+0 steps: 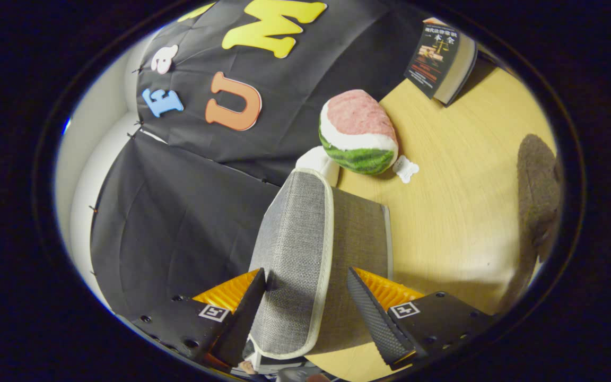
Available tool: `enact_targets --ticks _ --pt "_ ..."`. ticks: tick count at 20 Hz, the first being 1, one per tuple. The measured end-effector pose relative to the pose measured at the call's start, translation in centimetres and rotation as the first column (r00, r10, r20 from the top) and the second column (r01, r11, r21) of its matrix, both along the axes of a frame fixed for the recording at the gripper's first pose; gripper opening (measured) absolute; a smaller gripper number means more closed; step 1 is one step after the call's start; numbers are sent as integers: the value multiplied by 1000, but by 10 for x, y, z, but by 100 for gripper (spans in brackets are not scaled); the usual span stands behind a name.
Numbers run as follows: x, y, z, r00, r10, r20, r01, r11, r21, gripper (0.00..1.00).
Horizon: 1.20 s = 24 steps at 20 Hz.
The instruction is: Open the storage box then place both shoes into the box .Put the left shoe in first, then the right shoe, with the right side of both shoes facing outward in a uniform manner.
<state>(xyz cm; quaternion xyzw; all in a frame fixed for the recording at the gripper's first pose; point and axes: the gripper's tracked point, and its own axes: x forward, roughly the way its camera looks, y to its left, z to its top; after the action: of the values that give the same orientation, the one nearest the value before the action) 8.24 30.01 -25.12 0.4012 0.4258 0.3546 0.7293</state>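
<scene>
I see the grey fabric storage box (305,254) with its pale-trimmed lid flap (295,239) standing up between my claw's fingers; the claw (305,297) looks spread around the flap, one finger close against its edge and the other clear of it, so I can't call it a grip. Beyond the fingers, on the light wooden table (459,212), lie a watermelon-slice plush (358,132) with a small white tag (406,170) beside it, and farther off a book (441,58). A dark brown shoe (539,191) sits well off to one side, with the black cloth wall (178,212) behind the box.
</scene>
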Motion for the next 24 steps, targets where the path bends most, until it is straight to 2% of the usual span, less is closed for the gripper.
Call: enact_targets --ticks 2,9,10,11,12,13,14,19,24 --pt "-3 -2 5 1000 6 -21 -5 999 41 93" --pt "-1 -3 15 996 21 -83 -14 997 76 42" --pt "2 -5 15 997 4 -74 1 998 69 34" --pt "13 -12 17 996 -43 -79 49 996 71 27" --pt "13 -17 20 995 -35 -95 43 996 83 19" --pt "11 -30 27 992 -59 -108 72 990 117 18" --pt "23 -7 15 990 -51 -131 66 992 108 2" --pt "3 -15 63 998 -32 -55 37 994 102 0" --pt "1 7 139 996 -4 93 -4 996 85 0"
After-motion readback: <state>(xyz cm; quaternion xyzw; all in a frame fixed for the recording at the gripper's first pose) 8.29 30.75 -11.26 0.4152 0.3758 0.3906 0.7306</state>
